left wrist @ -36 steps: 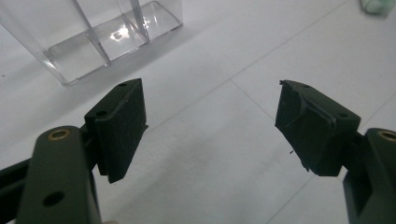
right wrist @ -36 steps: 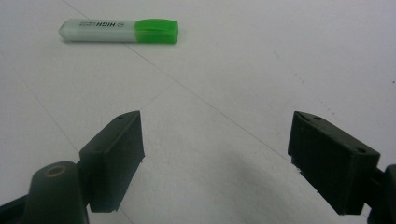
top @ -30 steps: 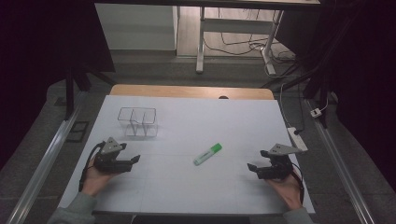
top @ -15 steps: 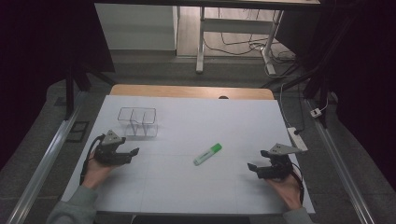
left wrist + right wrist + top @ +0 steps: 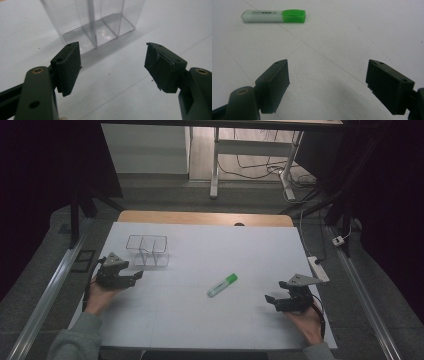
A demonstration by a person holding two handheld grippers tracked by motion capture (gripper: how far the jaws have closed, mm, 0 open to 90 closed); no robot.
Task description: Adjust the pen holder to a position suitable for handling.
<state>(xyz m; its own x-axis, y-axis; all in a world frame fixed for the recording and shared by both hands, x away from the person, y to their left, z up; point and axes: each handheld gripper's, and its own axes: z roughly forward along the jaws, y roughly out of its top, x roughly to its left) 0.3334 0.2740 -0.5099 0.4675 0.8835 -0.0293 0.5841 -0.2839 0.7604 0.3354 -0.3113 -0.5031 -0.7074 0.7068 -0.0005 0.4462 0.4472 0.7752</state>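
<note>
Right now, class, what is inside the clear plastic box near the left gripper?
The clear box looks empty: through its see-through walls only a divider and the bare floors of its compartments show. Its upper part runs past the top of the left gripper view, so that stays unseen.

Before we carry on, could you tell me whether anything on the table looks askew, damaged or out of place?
Nothing stands out. The highlighter lies capped and flat on the white table, and the clear two-compartment box stands upright and empty.
</note>
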